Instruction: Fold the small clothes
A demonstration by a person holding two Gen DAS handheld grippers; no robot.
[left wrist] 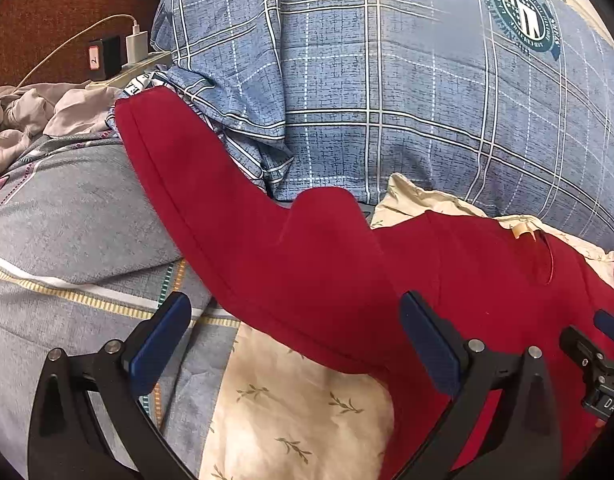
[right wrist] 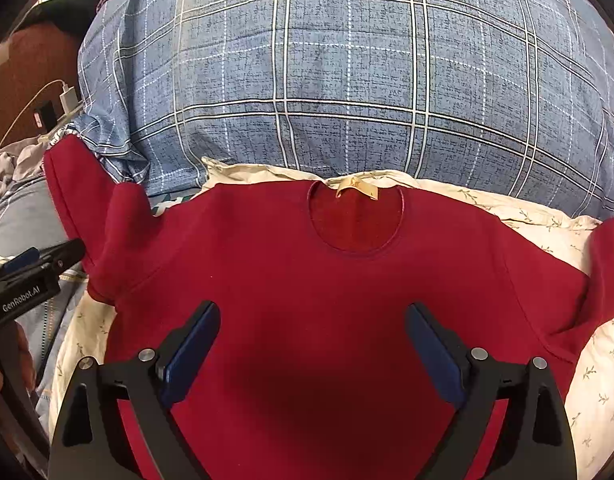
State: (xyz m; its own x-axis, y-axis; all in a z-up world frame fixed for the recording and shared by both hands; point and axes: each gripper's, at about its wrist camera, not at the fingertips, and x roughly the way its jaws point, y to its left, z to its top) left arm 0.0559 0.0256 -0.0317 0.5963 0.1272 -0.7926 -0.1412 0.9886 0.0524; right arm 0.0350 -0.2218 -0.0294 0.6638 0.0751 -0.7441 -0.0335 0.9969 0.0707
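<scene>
A small red sweater (right wrist: 307, 280) lies flat on a cream leaf-print sheet (right wrist: 595, 380), neckline with a tan label (right wrist: 357, 190) toward the far side. Its left sleeve (left wrist: 211, 200) stretches out toward the back left and has a raised fold near the shoulder. My right gripper (right wrist: 313, 316) hovers open over the sweater's chest with nothing between its blue pads. My left gripper (left wrist: 295, 312) stands open above the sleeve's lower edge near the armpit, nothing gripped. In the right wrist view, the left gripper (right wrist: 31, 264) shows at the left edge, beside the sleeve.
A big blue plaid pillow (right wrist: 327, 100) fills the far side right behind the sweater. Grey striped bedding (left wrist: 67, 220) lies left of the sheet. Crumpled pale cloth (left wrist: 19, 120), a power strip with chargers (left wrist: 123, 60) and a white cable sit at the back left.
</scene>
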